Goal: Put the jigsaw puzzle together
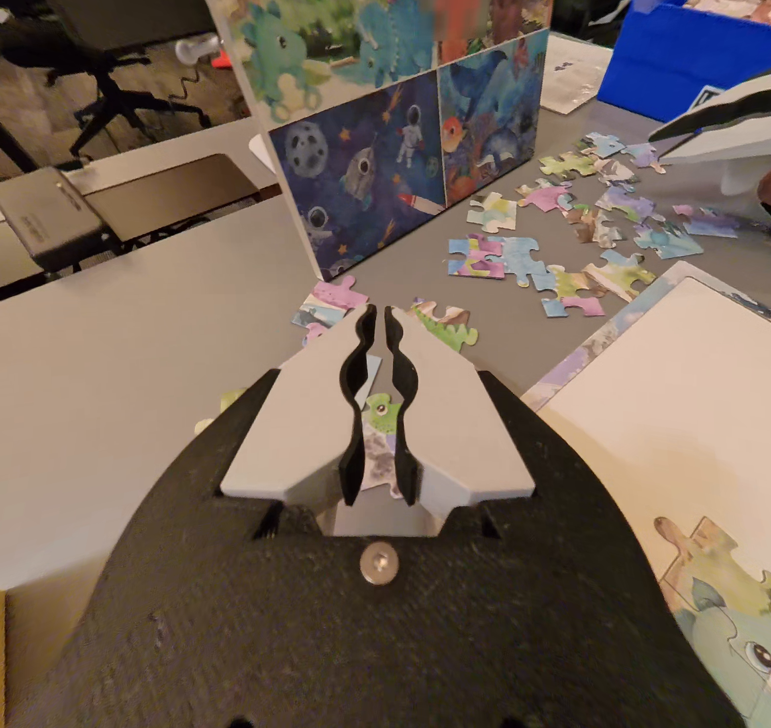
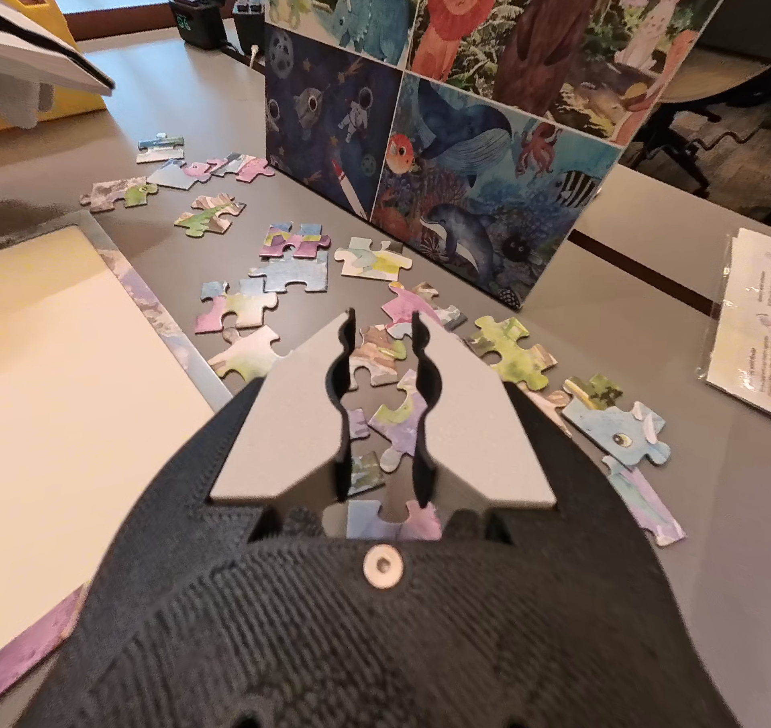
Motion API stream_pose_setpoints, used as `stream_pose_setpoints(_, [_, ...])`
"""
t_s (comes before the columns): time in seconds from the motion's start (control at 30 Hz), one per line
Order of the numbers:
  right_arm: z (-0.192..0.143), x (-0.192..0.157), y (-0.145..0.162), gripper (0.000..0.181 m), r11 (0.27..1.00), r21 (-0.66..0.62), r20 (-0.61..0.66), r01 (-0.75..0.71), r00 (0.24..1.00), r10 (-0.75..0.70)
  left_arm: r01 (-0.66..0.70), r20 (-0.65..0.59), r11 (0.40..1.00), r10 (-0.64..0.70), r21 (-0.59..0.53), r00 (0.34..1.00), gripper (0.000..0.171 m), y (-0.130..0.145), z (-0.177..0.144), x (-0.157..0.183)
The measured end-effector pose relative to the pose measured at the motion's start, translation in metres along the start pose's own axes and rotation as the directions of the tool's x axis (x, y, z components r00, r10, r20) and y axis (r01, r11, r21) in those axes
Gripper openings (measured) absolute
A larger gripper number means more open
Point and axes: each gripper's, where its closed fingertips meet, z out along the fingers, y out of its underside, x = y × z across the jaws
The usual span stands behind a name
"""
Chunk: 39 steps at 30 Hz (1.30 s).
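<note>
Loose jigsaw pieces (image 1: 555, 224) lie scattered on the grey table; they also show in the right wrist view (image 2: 292, 274). The white puzzle tray (image 1: 667, 374) with a coloured border lies beside them, with a few joined pieces (image 1: 717, 583) in its near corner. It also shows in the right wrist view (image 2: 62, 353). My left gripper (image 1: 377, 311) hovers over a piece with a green dinosaur head (image 1: 380, 414). Its jaws stand a narrow gap apart, with nothing between them. My right gripper (image 2: 383, 320) is open and empty above several loose pieces (image 2: 375, 357).
An upright picture box (image 1: 396, 144) stands behind the pieces. A blue bin (image 1: 684, 53) is at the back right. A plastic sleeve of papers (image 2: 742, 324) lies at the right. Black devices (image 2: 200, 19) and a yellow object (image 2: 50, 44) sit at the far left. Spacing between my two grippers at the tips: around 30 cm.
</note>
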Motion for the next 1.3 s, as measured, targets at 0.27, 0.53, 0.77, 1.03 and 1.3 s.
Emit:
stream_pose_setpoints(0.27, [0.002,-0.001,0.004,0.025,1.000,-0.014,0.016,-0.013,1.000,0.013,0.034,0.052,0.995,-0.029,-0.096,0.998,0.006,0.022,0.003,-0.022])
stream_pose_setpoints(0.53, [0.003,-0.001,0.006,0.024,0.999,-0.021,0.027,-0.026,0.999,0.027,0.128,0.124,0.988,-0.117,-0.091,0.985,0.014,0.031,-0.009,-0.055])
stream_pose_setpoints(0.77, [0.001,0.005,0.007,0.024,0.999,-0.041,-0.025,0.034,0.999,-0.035,0.157,0.103,0.985,-0.149,-0.072,0.983,0.018,0.031,-0.008,-0.056])
stream_pose_setpoints(1.03, [-0.050,0.067,-0.014,0.018,0.996,0.072,-0.269,-0.056,0.960,0.073,0.172,0.038,0.984,-0.170,-0.054,0.985,0.021,0.028,-0.002,-0.043])
stream_pose_setpoints(1.3, [-0.074,0.084,-0.022,0.019,0.982,0.156,-0.281,-0.105,0.948,0.146,0.136,-0.034,0.990,-0.137,-0.029,0.990,0.021,0.025,0.006,-0.026])
